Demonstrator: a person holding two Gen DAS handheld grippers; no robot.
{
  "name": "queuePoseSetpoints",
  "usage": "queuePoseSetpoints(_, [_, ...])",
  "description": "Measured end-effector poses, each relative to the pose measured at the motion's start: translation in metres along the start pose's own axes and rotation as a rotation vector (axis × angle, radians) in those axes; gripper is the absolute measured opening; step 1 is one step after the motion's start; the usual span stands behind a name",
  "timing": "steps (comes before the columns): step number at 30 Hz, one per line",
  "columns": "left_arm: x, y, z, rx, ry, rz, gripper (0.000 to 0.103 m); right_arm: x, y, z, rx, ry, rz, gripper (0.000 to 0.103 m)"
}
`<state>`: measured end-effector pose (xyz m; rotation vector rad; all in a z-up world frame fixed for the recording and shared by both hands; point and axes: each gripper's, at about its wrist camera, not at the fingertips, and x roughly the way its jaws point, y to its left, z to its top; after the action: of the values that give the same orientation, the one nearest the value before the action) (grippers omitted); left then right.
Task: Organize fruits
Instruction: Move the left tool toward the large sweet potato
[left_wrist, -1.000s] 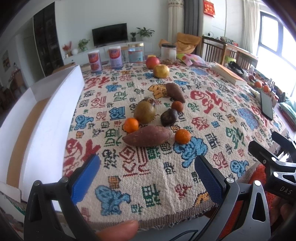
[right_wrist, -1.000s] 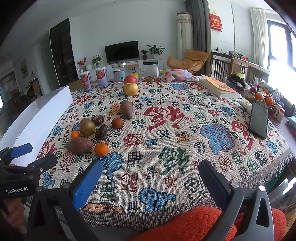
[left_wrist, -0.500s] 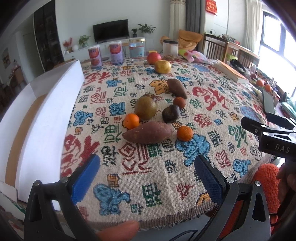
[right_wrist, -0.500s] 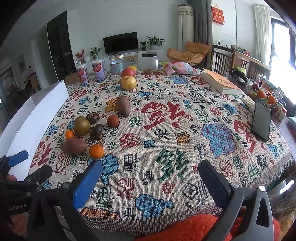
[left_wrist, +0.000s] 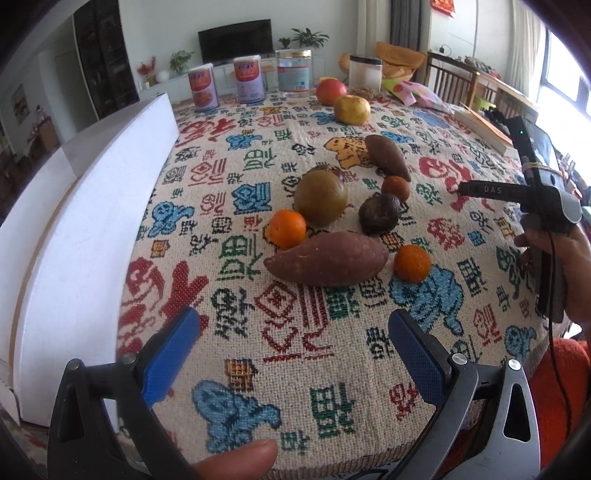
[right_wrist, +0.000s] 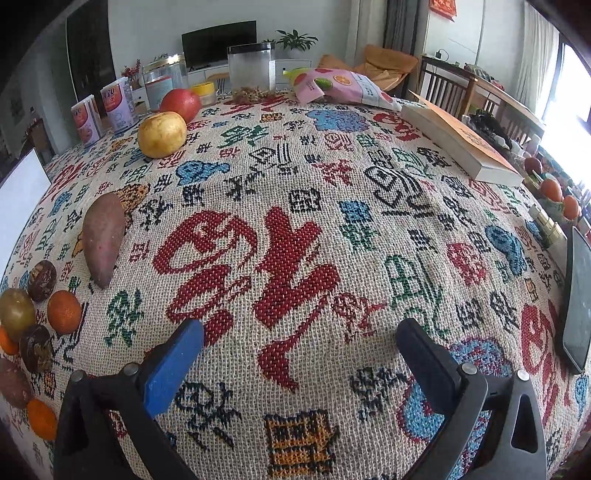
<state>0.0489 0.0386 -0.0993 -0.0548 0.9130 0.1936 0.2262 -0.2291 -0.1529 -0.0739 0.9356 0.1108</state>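
Observation:
A cluster of fruit lies on the patterned tablecloth (left_wrist: 258, 177): a large sweet potato (left_wrist: 327, 259), two small oranges (left_wrist: 286, 228) (left_wrist: 412, 263), a green-brown round fruit (left_wrist: 320, 195), a dark passion fruit (left_wrist: 379, 213) and a second sweet potato (left_wrist: 388, 157). A yellow apple (left_wrist: 351, 108) and a red apple (left_wrist: 331, 91) sit farther back. My left gripper (left_wrist: 293, 345) is open and empty, just short of the large sweet potato. My right gripper (right_wrist: 299, 354) is open and empty over the cloth's middle; the cluster is at its far left (right_wrist: 22, 325), the second sweet potato (right_wrist: 103, 236) and yellow apple (right_wrist: 161, 134) ahead left.
A white foam box (left_wrist: 92, 206) runs along the table's left side. Cans (left_wrist: 202, 88) and clear jars (right_wrist: 253, 70) stand at the back edge. A snack bag (right_wrist: 340, 86), a book (right_wrist: 461, 140) and a phone (right_wrist: 576, 299) lie on the right.
Both grippers have moved forward over the table. The right gripper advanced far, past the fruit cluster, which is at its left now. Both stay open.

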Motion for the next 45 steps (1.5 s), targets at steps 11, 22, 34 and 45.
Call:
queuePoseSetpoints(11, [0.002,-0.001,0.015,-0.016,-0.001,0.037,0.102,0.009,-0.001,0.011,0.012,-0.003,-0.011,0.103])
queuePoseSetpoints(22, [0.0,-0.007,0.02,0.039,-0.008,0.067,0.102,0.009,-0.002,0.011,0.012,-0.004,-0.011,0.103])
queuePoseSetpoints(34, [-0.004,-0.033,0.01,0.08,-0.013,-0.062,0.102,0.009,-0.002,0.011,0.012,-0.004,-0.011,0.103])
queuePoseSetpoints(45, [-0.027,-0.021,0.005,0.057,-0.051,-0.049,0.102,0.009,-0.002,0.011,0.012,-0.004,-0.011,0.103])
